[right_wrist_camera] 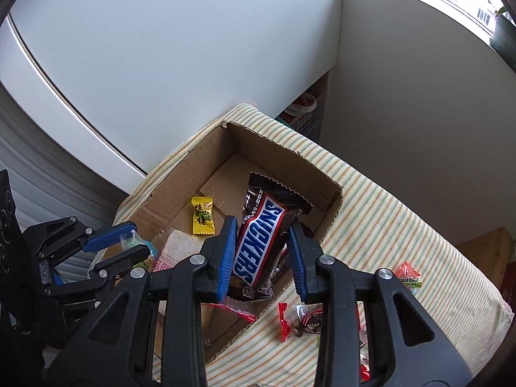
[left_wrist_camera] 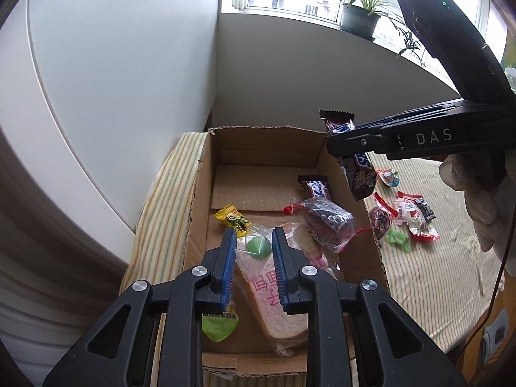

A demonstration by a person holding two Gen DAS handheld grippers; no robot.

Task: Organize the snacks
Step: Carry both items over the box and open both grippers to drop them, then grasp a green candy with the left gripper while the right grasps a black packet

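An open cardboard box (left_wrist_camera: 200,174) stands on a striped cloth. My right gripper (right_wrist_camera: 262,225) is shut on a Snickers bar (right_wrist_camera: 258,242) and holds it above the box's right wall; bar and gripper also show in the left wrist view (left_wrist_camera: 358,174). My left gripper (left_wrist_camera: 251,238) is shut on a clear packet with a green candy (left_wrist_camera: 258,247), low over the box. Inside lie a yellow candy (left_wrist_camera: 233,220), a wrapped bread slice (left_wrist_camera: 277,296), a dark cake in clear wrap (left_wrist_camera: 325,222), another Snickers bar (left_wrist_camera: 316,187) and a green-lidded jelly cup (left_wrist_camera: 219,327).
Several loose wrapped candies (left_wrist_camera: 403,219) lie on the striped cloth (left_wrist_camera: 435,274) to the right of the box. White walls stand close behind and to the left. A potted plant (left_wrist_camera: 361,19) sits on the windowsill. A plastic crate (right_wrist_camera: 309,119) sits behind the table corner.
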